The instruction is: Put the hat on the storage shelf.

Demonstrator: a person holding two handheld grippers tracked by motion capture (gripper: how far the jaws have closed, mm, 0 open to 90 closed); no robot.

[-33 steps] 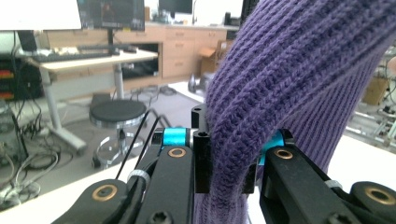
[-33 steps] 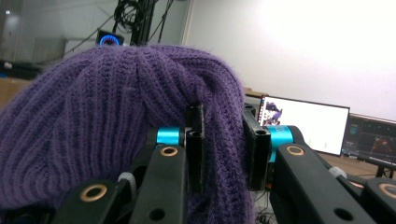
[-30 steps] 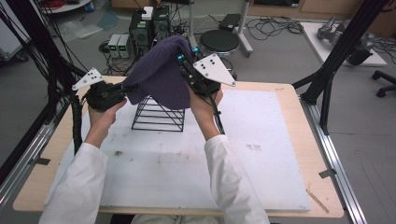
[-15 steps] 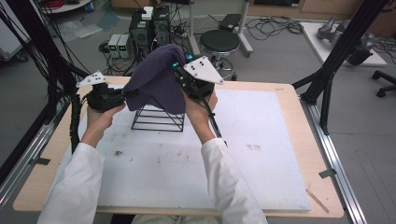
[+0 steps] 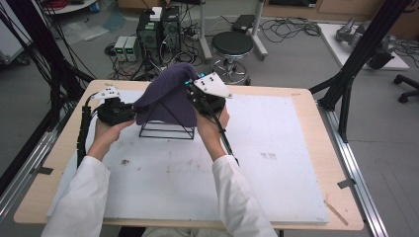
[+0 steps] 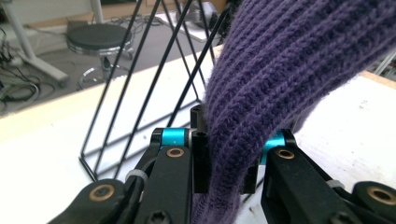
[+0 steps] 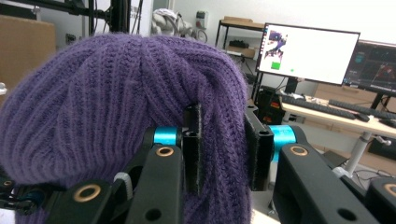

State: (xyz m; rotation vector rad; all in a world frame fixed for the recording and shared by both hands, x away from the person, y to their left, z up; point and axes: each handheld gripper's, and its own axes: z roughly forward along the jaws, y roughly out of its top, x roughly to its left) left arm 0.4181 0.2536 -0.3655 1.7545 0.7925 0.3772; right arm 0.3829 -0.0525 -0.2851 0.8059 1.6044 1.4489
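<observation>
Two grippers have the purple hat between them, and it is draped over the top of the black wire rack near the upper left of the high view. As I read it, the job is to get the hat onto that rack, and it looks well along: the knit already covers the rack's upper part, while the lower wires and the base frame show below the hem. What seems left is to seat it fully and let go — neither has happened yet.

On the left of the high view, the left gripper is clamped on the hat's edge. Its own view shows a thick fold of knit squeezed between the jaws, with the rack's slanted wires just beyond. The right gripper sits higher, near the hat's crown, and it too is pinching a fold — in its view the knit bulges between and above the jaws.

Both forearms, in white sleeves, come up from the bottom of the frame and angle toward the rack, the left hand low beside it and the right hand raised with the wrist bent over the hat. The white tabletop takes up the rest of the middle.
</observation>
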